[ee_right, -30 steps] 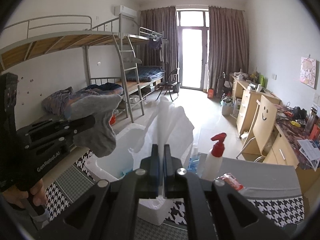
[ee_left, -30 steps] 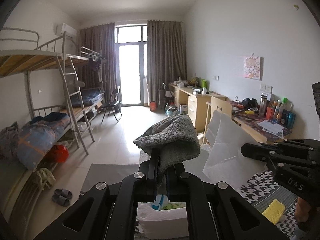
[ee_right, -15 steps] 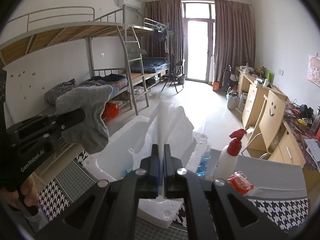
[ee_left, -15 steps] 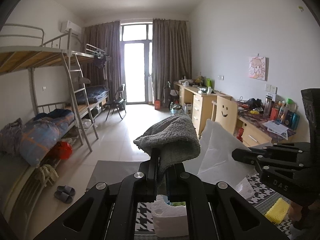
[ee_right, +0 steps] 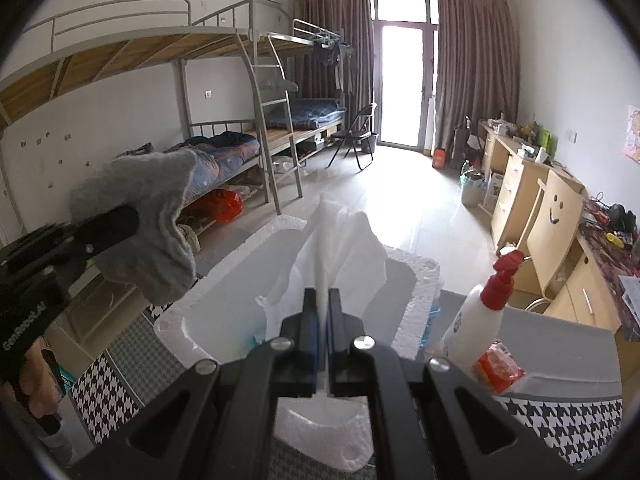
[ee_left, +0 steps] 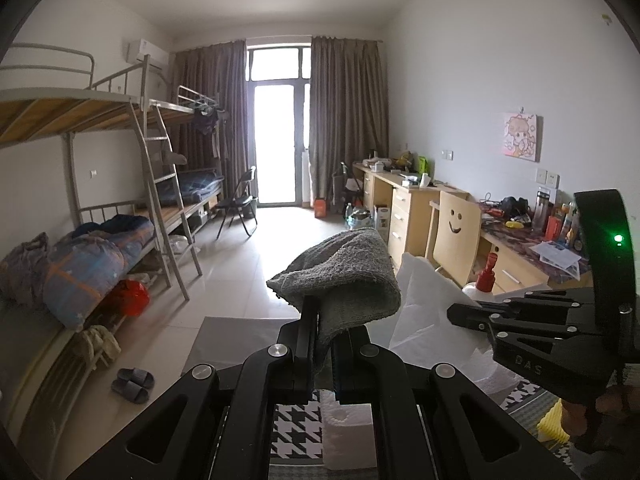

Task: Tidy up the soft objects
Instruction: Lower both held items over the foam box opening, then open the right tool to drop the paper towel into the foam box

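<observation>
The limp grey terry cloth appeared light and floppy, best pinched at a bunched fold. The left gripper held it aloft, fingers pressed together on it. The right gripper pinched a thin white tissue sheet above the white foam box on the desk.

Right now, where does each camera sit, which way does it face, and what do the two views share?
Left wrist: on the left gripper, facing the balcony door; its fingers pinch the grey towel; right gripper shows.
Right wrist: on the right gripper, above the foam box; pinches white tissue; left gripper shows.
Shared: towel, tissue, spray bottle.
</observation>
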